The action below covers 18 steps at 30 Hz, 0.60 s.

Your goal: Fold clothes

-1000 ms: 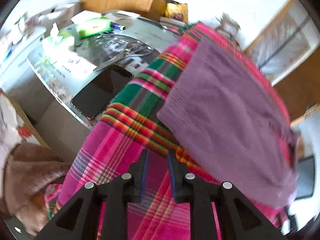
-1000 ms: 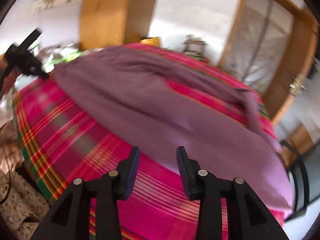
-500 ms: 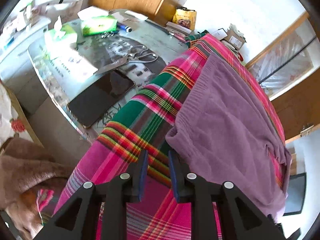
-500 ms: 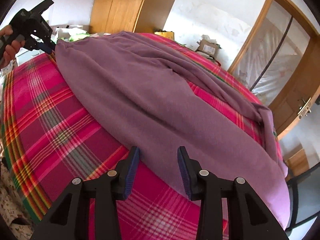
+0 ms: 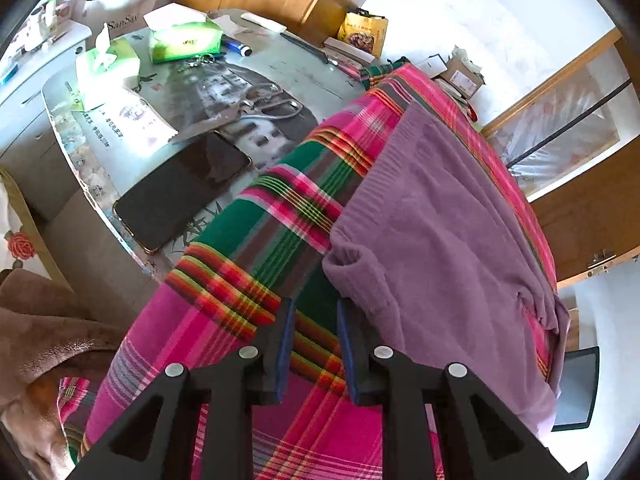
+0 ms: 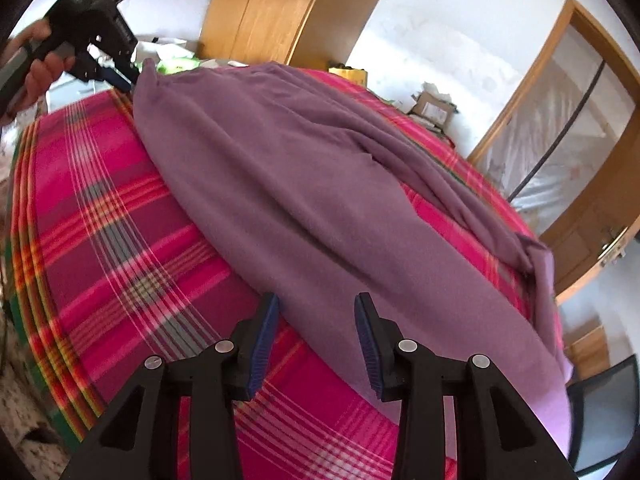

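A purple garment (image 6: 328,200) lies spread on a plaid cloth (image 6: 120,240) — soft, light knit, likely best pinched at its near hem, at 12 o'clock of both tools. Left tool (image 5: 314,344) and right tool (image 6: 316,340) are spread, empty. Beyond at 10 o'clock — a cluttered bench (image 5: 280,72), wardrobe (image 6: 272,12).

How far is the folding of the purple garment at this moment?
Done: the purple garment lies spread on the plaid cloth. In hand: the left tool and right tool, both open, sit at its near edge. Left: gripping and every fold.
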### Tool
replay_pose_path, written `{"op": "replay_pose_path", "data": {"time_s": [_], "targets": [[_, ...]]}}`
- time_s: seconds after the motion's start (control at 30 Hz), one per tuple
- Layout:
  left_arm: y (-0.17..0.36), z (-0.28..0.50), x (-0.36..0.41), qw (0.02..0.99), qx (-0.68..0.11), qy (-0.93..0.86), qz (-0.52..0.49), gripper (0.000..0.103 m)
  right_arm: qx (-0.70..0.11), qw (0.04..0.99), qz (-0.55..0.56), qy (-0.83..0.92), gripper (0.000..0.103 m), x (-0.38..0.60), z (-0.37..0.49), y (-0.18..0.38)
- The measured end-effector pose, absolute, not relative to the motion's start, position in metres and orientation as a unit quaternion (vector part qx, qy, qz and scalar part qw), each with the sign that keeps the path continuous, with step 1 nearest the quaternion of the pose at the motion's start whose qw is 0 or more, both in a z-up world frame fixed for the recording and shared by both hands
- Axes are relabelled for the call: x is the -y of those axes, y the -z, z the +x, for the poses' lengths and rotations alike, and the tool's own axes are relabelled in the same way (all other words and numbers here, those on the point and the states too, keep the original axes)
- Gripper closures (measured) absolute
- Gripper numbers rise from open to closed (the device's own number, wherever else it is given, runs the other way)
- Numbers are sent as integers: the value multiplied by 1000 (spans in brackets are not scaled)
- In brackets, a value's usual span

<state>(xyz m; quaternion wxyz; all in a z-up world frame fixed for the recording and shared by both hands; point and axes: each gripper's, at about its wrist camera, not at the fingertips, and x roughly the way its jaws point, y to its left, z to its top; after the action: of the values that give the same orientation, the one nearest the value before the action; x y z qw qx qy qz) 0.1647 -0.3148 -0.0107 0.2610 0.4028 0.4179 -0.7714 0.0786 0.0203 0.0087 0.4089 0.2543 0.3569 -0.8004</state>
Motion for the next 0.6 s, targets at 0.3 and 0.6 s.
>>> {"op": "replay_pose_path", "data": {"time_s": [0.3, 0.6], "targets": [[13, 164, 318, 265, -418, 769, 405, 91, -324, 428, 294, 791, 89, -13, 72, -8], [1, 176, 320, 273, -411, 785, 376, 103, -301, 432, 293, 798, 100, -16, 75, -16]]}}
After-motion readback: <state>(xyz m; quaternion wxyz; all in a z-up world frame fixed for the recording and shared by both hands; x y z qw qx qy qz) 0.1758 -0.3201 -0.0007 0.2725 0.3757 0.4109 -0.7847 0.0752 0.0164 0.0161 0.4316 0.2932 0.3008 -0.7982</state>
